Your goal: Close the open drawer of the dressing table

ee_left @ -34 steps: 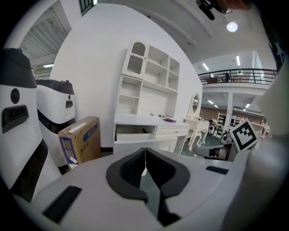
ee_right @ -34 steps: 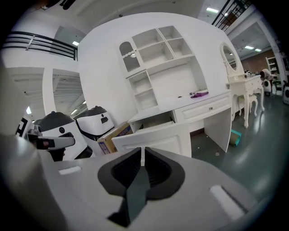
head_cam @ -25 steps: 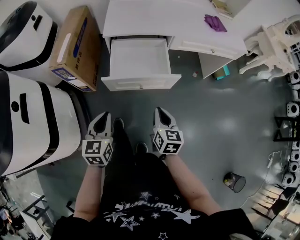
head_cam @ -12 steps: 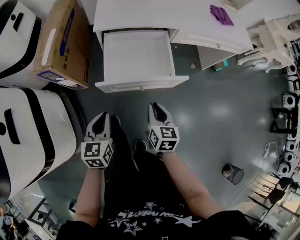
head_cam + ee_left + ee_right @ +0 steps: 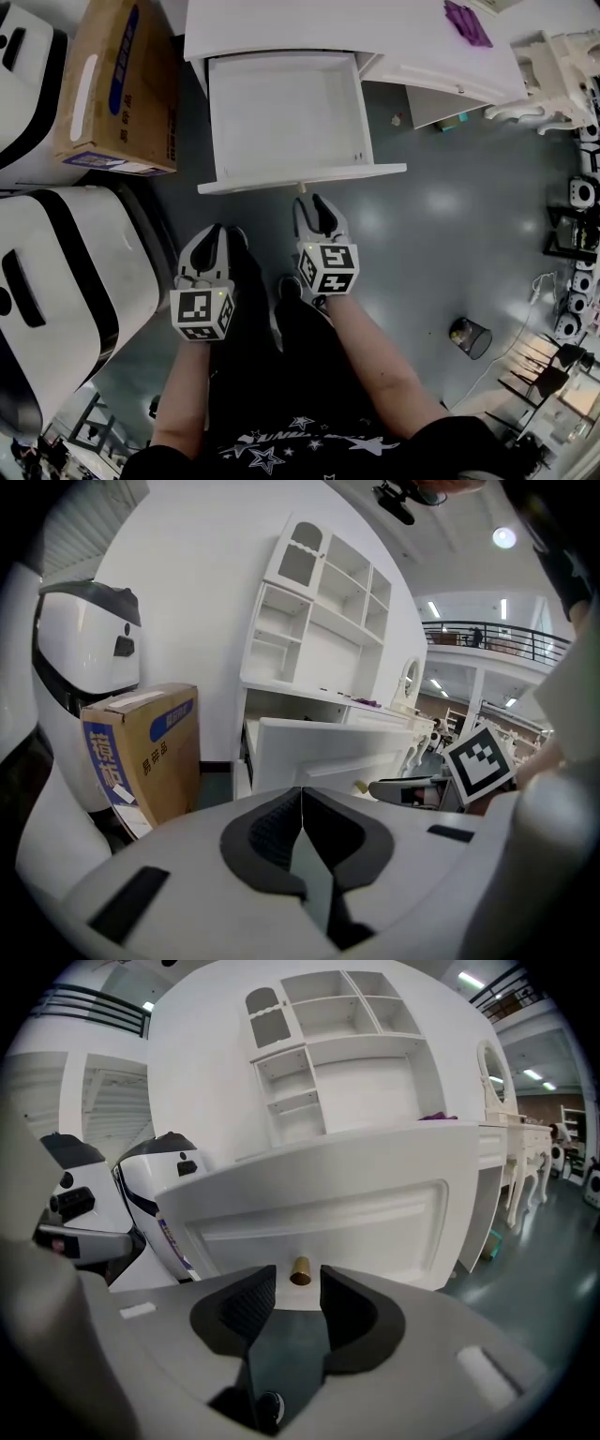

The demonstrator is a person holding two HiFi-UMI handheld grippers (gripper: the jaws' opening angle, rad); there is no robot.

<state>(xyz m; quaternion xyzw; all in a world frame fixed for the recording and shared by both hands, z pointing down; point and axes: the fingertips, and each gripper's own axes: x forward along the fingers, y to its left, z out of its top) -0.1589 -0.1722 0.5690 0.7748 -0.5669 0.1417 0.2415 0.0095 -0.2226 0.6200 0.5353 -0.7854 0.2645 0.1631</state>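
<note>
Blue Chinese characters on cardboard box, left of frame in left gripper view; not surely legible.

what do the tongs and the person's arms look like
Both the left tongs and right tongs are pale grey shells with black ribbed pads, each carrying a cube of black-and-white square markers. No cables show. The forearms are bare; the person wears a black top printed with white stars. The right tongs have just been opening, with nothing pressed between them.
</note>
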